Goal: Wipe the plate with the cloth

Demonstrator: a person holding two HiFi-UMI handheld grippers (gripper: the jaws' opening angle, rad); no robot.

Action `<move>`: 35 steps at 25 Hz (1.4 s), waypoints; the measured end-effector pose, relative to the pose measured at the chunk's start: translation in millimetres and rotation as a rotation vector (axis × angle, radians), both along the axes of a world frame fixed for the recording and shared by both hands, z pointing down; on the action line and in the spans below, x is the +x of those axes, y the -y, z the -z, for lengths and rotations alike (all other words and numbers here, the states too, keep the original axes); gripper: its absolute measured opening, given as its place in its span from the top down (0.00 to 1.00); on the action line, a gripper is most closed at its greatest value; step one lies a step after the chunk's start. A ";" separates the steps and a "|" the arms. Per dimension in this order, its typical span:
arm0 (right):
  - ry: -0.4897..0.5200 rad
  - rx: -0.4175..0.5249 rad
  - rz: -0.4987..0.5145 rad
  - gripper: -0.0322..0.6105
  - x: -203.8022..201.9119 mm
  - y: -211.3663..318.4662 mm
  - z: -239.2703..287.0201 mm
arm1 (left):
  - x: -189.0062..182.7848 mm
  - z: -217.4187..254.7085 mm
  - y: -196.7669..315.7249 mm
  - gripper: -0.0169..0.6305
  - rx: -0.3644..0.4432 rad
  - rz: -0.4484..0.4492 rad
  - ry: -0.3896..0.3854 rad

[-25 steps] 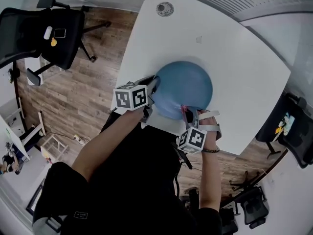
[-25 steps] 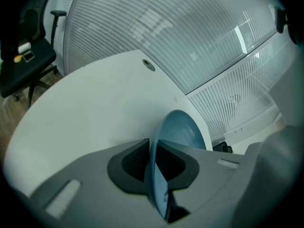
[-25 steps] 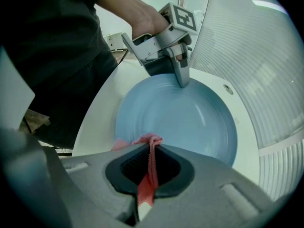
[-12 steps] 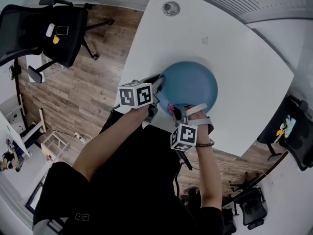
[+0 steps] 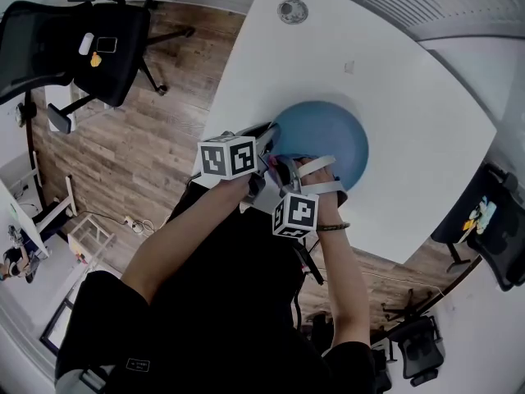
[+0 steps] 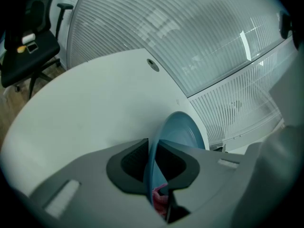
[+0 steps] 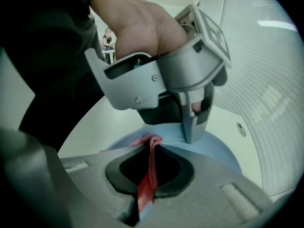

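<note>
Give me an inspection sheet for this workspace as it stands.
Surface: white table, with a round grommet near its far edge.
Job's things: blue plate at the near edge; red cloth against its rim.
Clutter: one small item beyond the plate, too small to tell.
Grippers: left gripper shut on the plate's rim; right gripper shut on the cloth.
Cables: a light cord on the floor.
Surroundings: wood floor, black office chair.
</note>
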State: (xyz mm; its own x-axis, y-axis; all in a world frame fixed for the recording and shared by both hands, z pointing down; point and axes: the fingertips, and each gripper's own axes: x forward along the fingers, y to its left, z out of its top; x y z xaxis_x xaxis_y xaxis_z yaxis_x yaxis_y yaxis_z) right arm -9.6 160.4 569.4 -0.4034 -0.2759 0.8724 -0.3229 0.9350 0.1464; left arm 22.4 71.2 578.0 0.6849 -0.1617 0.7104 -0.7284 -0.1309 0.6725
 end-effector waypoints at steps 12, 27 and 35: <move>-0.026 0.086 -0.113 0.93 7.0 39.4 -1.5 | 0.6 2.1 -1.0 0.93 0.039 -0.068 0.040; -0.022 0.065 -0.183 0.93 20.2 40.4 0.1 | 1.0 3.2 -6.3 0.95 0.105 -0.201 0.063; -0.018 0.065 -0.266 0.93 41.6 50.2 -4.5 | 2.6 3.7 -6.8 0.95 0.104 -0.226 0.064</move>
